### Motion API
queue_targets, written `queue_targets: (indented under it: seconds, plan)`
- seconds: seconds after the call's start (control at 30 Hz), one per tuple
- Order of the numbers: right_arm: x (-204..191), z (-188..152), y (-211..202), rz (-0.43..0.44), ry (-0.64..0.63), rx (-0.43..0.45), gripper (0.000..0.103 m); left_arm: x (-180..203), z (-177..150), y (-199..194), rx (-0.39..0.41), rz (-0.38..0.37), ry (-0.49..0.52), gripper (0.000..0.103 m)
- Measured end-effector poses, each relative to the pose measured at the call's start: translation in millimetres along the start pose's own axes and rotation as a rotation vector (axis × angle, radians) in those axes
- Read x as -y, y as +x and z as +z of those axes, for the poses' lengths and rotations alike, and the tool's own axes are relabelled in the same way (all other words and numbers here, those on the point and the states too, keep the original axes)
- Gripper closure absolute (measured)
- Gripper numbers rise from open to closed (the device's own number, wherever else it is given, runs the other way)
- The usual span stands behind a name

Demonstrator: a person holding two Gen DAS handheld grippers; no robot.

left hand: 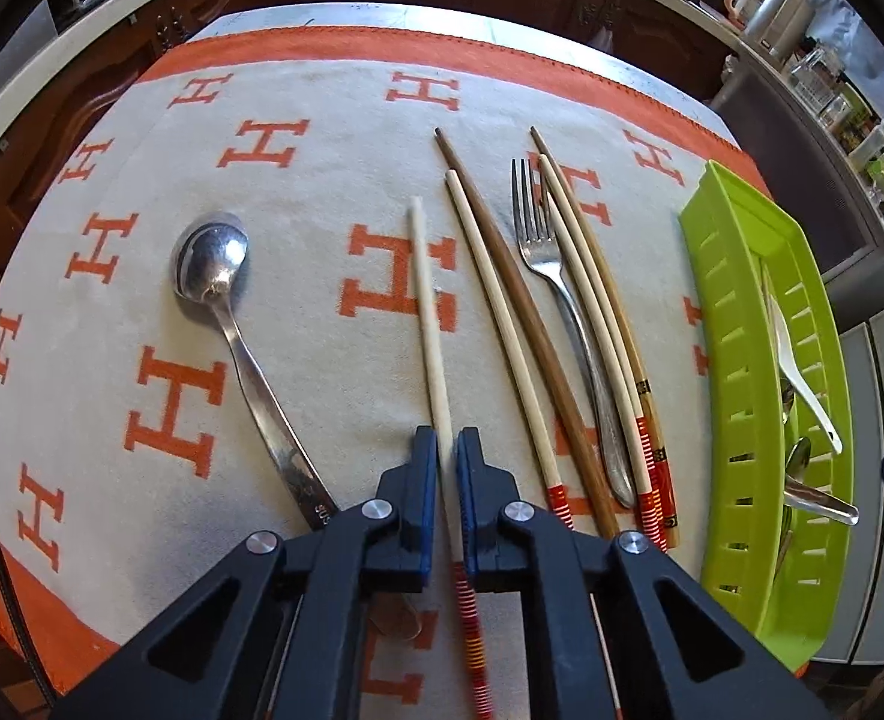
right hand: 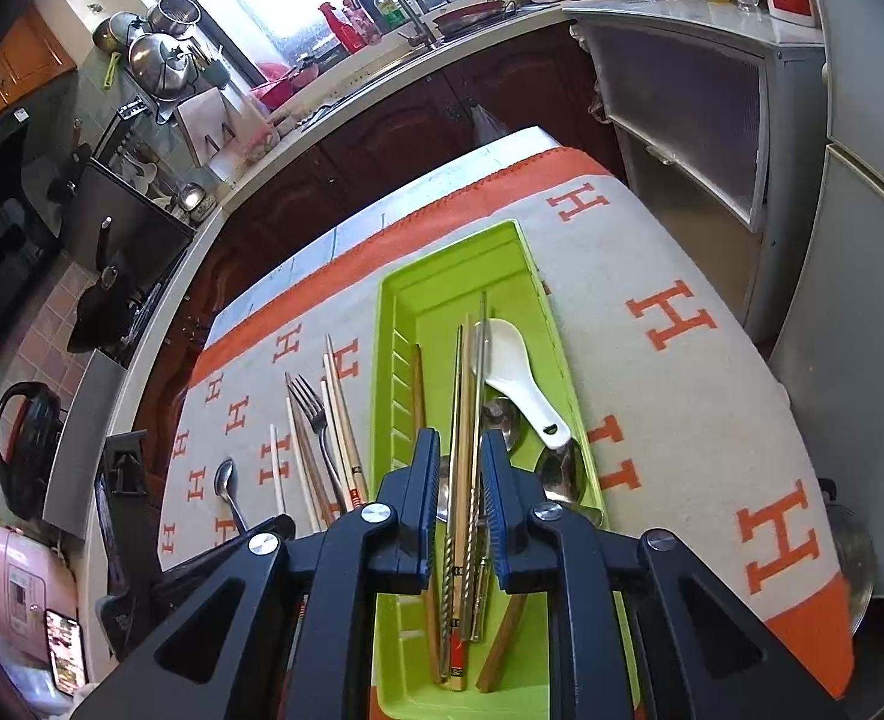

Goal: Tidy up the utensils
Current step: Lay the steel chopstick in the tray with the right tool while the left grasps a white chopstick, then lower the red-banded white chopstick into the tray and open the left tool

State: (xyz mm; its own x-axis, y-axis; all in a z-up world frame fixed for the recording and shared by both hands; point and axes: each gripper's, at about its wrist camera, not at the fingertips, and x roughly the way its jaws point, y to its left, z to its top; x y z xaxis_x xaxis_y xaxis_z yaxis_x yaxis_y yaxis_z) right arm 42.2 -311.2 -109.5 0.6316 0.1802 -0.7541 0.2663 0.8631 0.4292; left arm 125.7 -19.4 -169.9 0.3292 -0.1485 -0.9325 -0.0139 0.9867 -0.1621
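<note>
1. The left gripper (left hand: 446,450) is clamping a pale chopstick (left hand: 426,312) between its jaws, near the red-banded handle end; the tip is pointing ahead over the counter.
2. The right gripper (right hand: 460,462) is hovering, jaws parted, empty, above chopsticks lying in the green tray (right hand: 472,246).
3. The chopstick is probably light, stiff, slippery; gripping nearer its middle would steady it.

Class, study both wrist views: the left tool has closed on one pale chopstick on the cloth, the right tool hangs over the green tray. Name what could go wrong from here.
1. The left tool grips the pale chopstick near its striped end, so the long free end may swing or slip when lifted.
2. The green tray is already crowded with chopsticks and a white spoon; another piece may land crooked.
3. The right tool sits above the tray, possibly blocking the drop.
</note>
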Motion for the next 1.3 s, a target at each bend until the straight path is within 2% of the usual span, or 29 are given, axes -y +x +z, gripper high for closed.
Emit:
queue_targets:
  seconds: [0.2, 0.4, 0.53, 0.7, 0.87, 1.03, 1.1, 1.3]
  plan:
    - [-2, -6, 0, 0.007, -0.001, -0.006, 0.089, -5, -3, -5, -0.003, -0.036, -0.011, 0.1]
    - [-6, -9, -4, 0.02, -0.011, 0.001, 0.089, -7, -9, -34, 0.03, -0.077, -0.007, 0.1]
    - [-6, -10, -10, 0.03, -0.011, 0.011, 0.089, -1, -6, -64, 0.056, -0.152, -0.005, 0.1]
    - [-3, -10, -19, 0.032, -0.002, 0.026, 0.089, 36, 4, -87, 0.042, -0.274, 0.038, 0.1]
    - [6, -10, -29, 0.014, 0.024, 0.04, 0.089, 88, 12, -86, 0.001, -0.337, 0.111, 0.1]
    - [14, -12, -43, -0.004, 0.032, 0.062, 0.089, 130, 15, -70, -0.047, -0.337, 0.176, 0.099]
    - [16, -12, -49, -0.015, 0.032, 0.071, 0.089, 140, 13, -63, -0.065, -0.32, 0.208, 0.093]
    - [15, -15, -55, -0.019, 0.019, 0.074, 0.089, 130, 4, -66, -0.031, -0.245, 0.254, 0.086]
